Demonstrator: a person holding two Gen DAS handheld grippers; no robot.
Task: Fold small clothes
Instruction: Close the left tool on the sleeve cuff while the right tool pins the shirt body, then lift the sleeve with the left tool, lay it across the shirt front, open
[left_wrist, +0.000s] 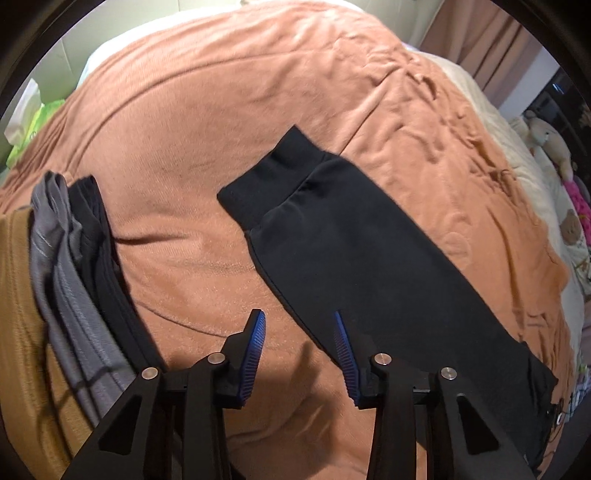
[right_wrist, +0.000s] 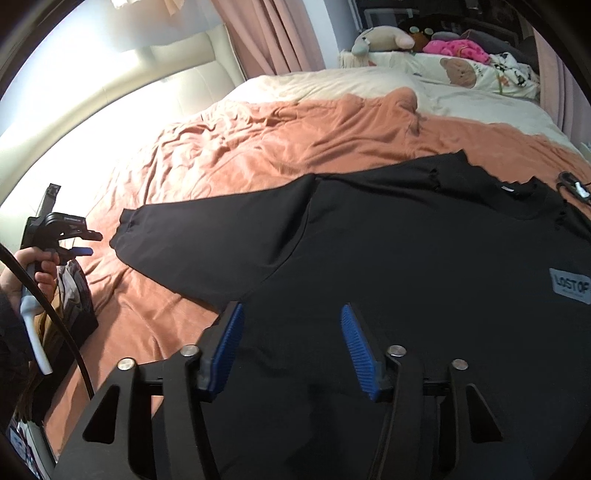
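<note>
Black sweatshirt (right_wrist: 424, 240) spread flat, sleeve outstretched

The bed (right_wrist: 192, 173) is covered by a rumpled orange blanket (left_wrist: 229, 122), with a cream sheet (right_wrist: 332, 83) bare toward the headboard end. A black top (right_wrist: 406, 240) lies spread flat on the blanket, one sleeve (left_wrist: 332, 236) stretched out toward the pile of folded clothes (left_wrist: 66, 258) at the bed's near edge. Soft toys (right_wrist: 384, 38) and pillows (right_wrist: 480, 72) sit along the far edge.
</note>
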